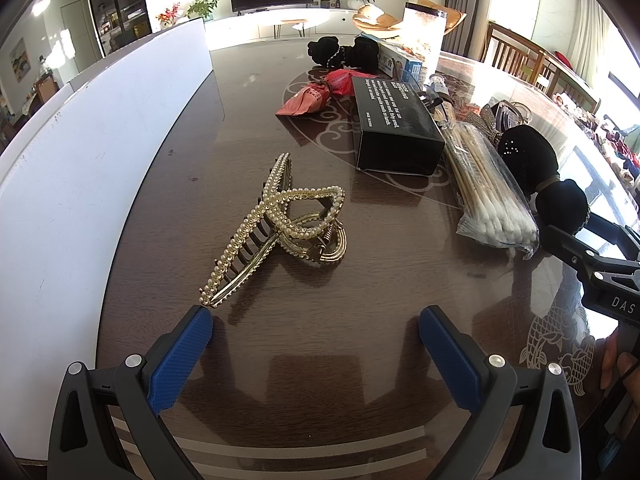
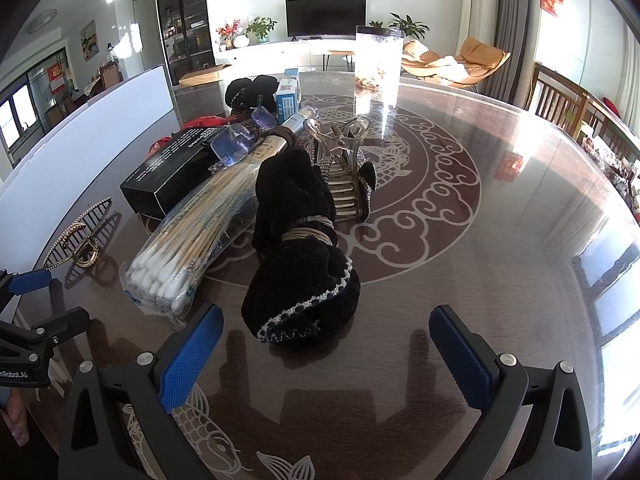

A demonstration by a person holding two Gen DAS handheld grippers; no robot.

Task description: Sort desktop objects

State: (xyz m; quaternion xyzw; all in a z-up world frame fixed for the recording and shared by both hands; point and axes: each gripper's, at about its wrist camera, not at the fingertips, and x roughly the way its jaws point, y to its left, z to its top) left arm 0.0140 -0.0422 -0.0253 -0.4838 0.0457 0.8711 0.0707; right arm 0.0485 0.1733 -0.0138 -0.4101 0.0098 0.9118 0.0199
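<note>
A gold pearl-studded hair claw [image 1: 276, 228] lies on the dark table just ahead of my left gripper [image 1: 316, 324], which is open and empty; its left fingertip is close to the claw's near end. In the right wrist view a black velvet bow [image 2: 300, 256] lies right in front of my right gripper [image 2: 326, 320], open with nothing between its fingers. Beside the bow sit a bag of cotton swabs [image 2: 192, 240], a black box [image 2: 172, 168] and a rhinestone hair claw [image 2: 348, 176]. The pearl claw [image 2: 78, 236] shows at far left there.
A white board [image 1: 80, 152] stands along the table's left side. Farther back lie a red packet [image 1: 320, 92], another black bow [image 1: 344, 54], a blue-white box [image 1: 400, 62] and a clear tall container [image 2: 378, 60]. The right gripper's body [image 1: 600, 268] enters the left view at right.
</note>
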